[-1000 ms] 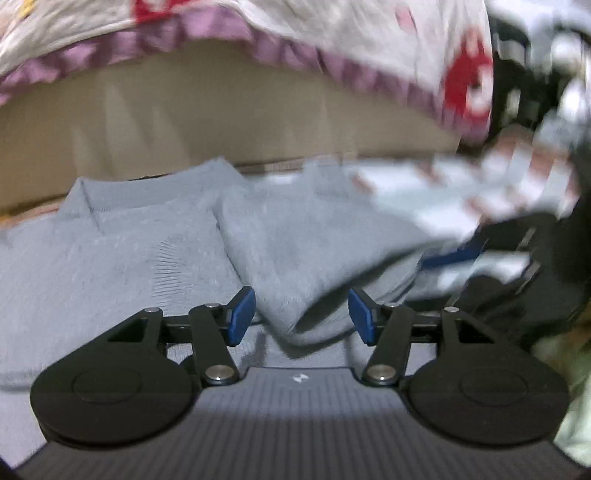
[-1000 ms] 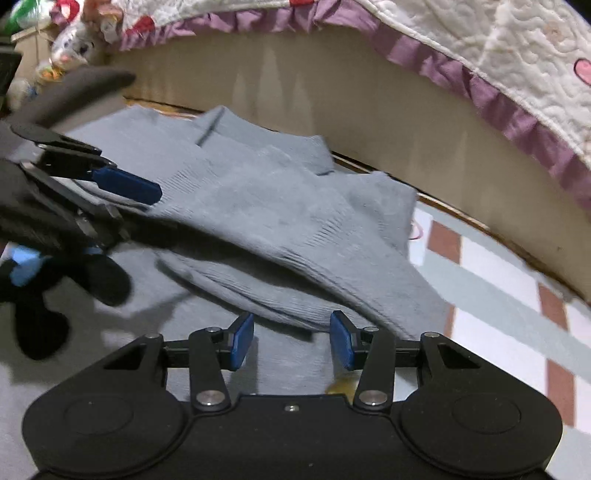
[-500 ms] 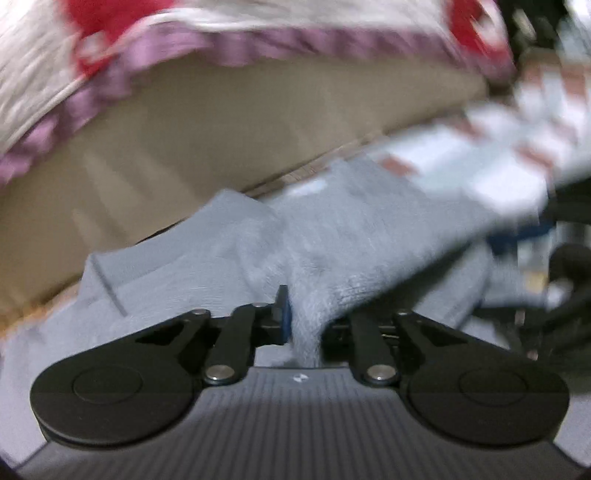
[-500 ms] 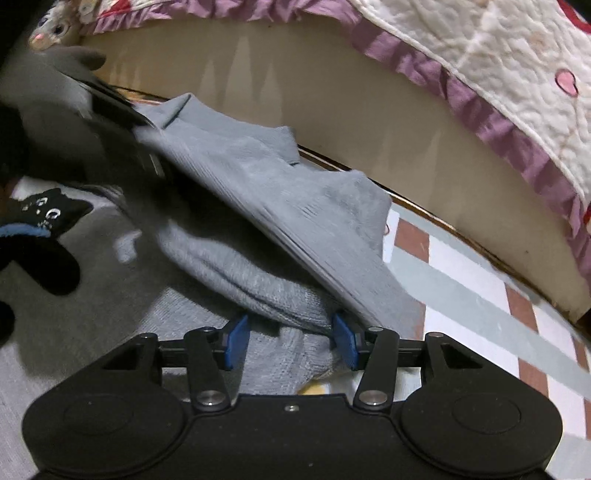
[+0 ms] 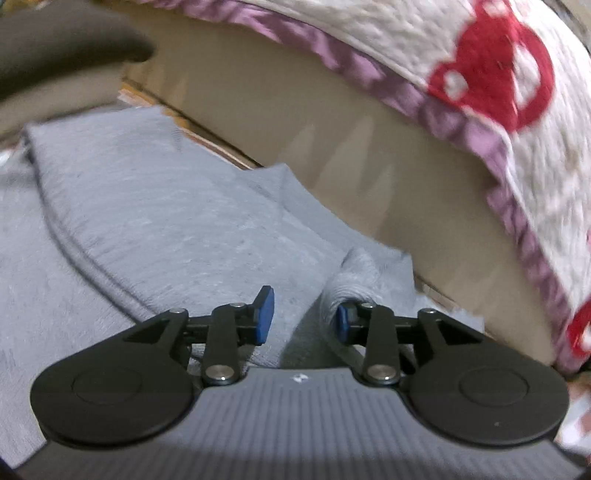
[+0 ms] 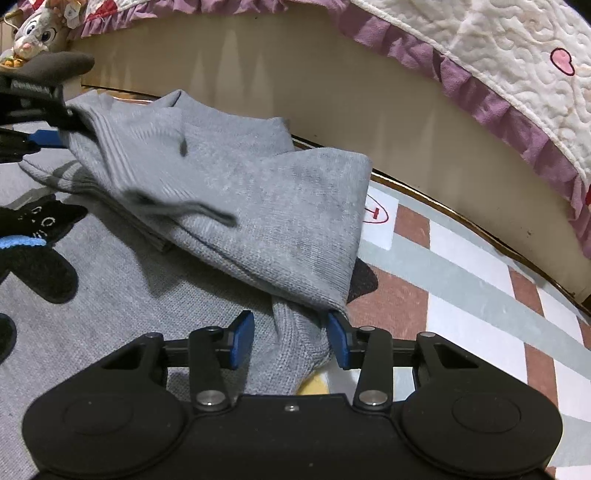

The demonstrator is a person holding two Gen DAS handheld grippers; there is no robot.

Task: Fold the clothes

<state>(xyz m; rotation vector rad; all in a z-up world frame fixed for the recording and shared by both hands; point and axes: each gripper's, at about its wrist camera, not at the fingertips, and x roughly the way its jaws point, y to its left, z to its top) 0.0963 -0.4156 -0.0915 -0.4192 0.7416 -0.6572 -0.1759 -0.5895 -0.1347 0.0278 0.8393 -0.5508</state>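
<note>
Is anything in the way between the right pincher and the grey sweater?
No, nothing visible. The right gripper sits right at the grey sweater, its jaws closing with a fold of the knit already between them.

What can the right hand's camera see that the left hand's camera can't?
Only the right wrist view shows the stuffed bunny, the black cat patch, the checked rug and the closing right gripper, knit between its jaws.

Only the left wrist view shows the big red print on the quilt, and the opening jaws of the left gripper, fabric between them.

Both show the grey sweater, the purple ruffle and the beige bed side.
</note>
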